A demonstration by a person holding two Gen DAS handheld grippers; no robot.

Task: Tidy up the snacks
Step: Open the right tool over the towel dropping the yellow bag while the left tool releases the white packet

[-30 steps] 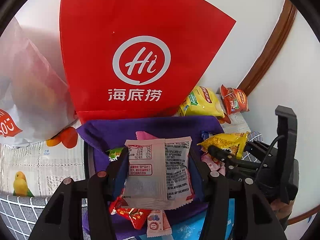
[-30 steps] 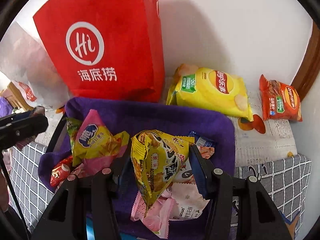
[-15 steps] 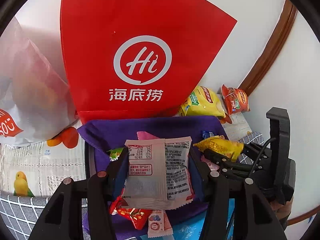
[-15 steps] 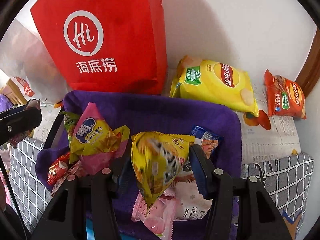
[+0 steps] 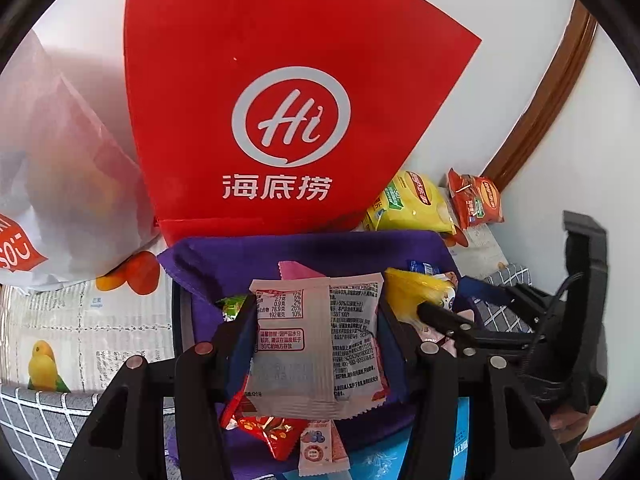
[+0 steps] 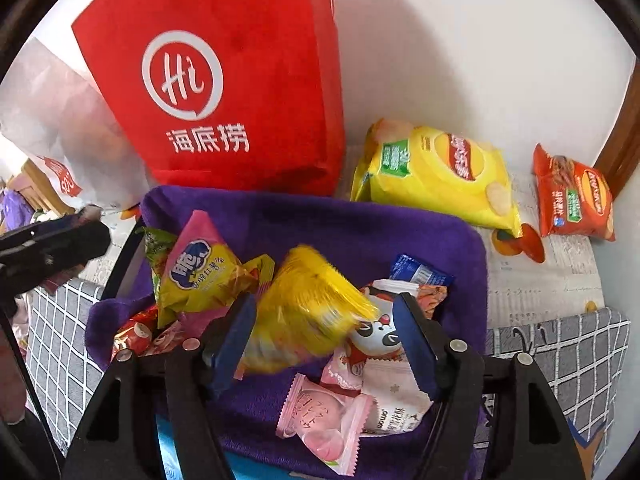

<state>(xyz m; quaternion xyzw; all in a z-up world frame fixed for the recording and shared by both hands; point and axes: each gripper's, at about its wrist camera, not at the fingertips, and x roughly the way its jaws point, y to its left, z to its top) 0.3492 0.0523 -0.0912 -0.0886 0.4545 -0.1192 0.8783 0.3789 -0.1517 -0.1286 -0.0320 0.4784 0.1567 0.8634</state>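
A purple cloth-lined tray (image 6: 320,220) holds several small snack packets. My left gripper (image 5: 314,312) is shut on a white packet (image 5: 316,344) with red-printed text, held upright above the tray's near side. My right gripper (image 6: 324,304) is opening over the tray. A yellow snack packet (image 6: 308,308) lies blurred and tilted between its blue pads, loose from the right pad and slipping down. In the left wrist view that yellow packet (image 5: 416,288) shows at the right gripper's tip. A yellow-and-pink packet (image 6: 200,276) and a pink packet (image 6: 324,428) lie in the tray.
A tall red shopping bag (image 6: 224,80) stands right behind the tray against the white wall. A big yellow chips bag (image 6: 436,172) and an orange-red packet (image 6: 572,196) lie at the back right. A white plastic bag (image 5: 60,160) sits at the left.
The right gripper's jaws have spread apart and the yellow packet, held upright before, has tipped over and blurred as it slips. The left gripper and its white packet have not moved.
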